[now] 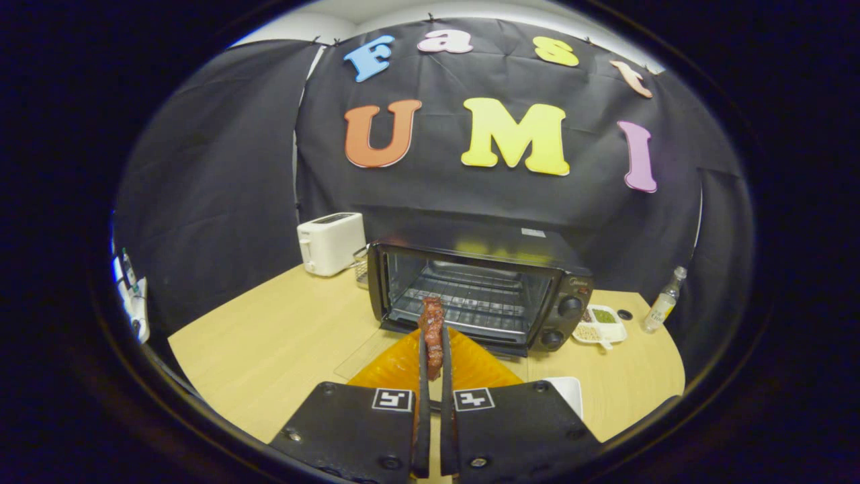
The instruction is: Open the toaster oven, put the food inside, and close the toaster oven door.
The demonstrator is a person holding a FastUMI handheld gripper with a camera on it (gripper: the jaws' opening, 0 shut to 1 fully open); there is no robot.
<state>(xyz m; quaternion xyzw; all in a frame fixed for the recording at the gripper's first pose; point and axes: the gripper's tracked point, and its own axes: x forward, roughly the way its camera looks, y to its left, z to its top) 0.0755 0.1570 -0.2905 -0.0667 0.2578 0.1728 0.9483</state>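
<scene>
Oven (480,286) sits toward the back of the tabletop (269,343), door (416,359) dropped flat toward the gripper, rack (470,299) bare. Gripper (435,339) fingers pressed onto the food (431,329), a reddish-brown strip held upright just ahead of the oven mouth, above the door. Door glass glows orange, probably reflection. Toaster (330,243) near the back-left edge. Dish (600,325) with compartments beside the oven's knobs (570,306); bottle (664,300) by the right edge.
</scene>
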